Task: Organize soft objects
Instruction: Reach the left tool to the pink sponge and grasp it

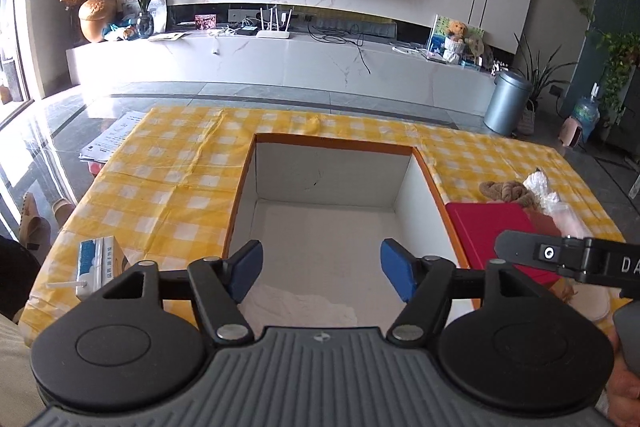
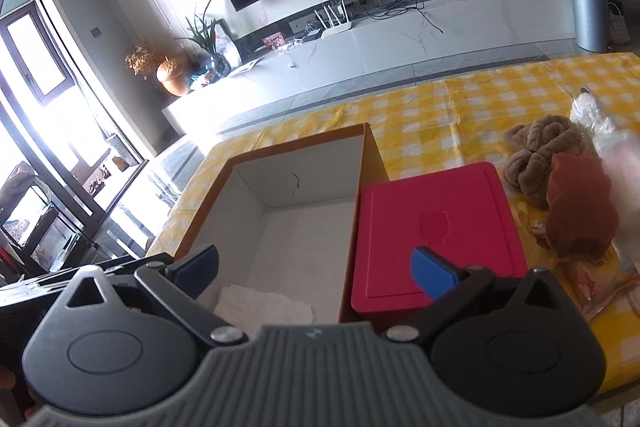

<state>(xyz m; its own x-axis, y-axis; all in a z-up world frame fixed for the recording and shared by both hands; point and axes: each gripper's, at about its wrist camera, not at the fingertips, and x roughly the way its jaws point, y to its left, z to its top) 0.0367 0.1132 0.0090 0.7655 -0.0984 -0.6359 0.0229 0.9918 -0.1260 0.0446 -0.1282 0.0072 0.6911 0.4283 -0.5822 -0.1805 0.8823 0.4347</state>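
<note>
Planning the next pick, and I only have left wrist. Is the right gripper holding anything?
Observer: No. The right gripper is open, with nothing between its pads. It hangs over the right wall of the open cardboard box.
Operator: What's right of the red box? The gripper blocks my view there.
Observer: A rust-brown cloth, bunched up beside the brown towel.
Operator: Anything nearer than that cloth?
Observer: A clear-wrapped packet lies on the yellow checked tablecloth, in front of the cloth.
</note>
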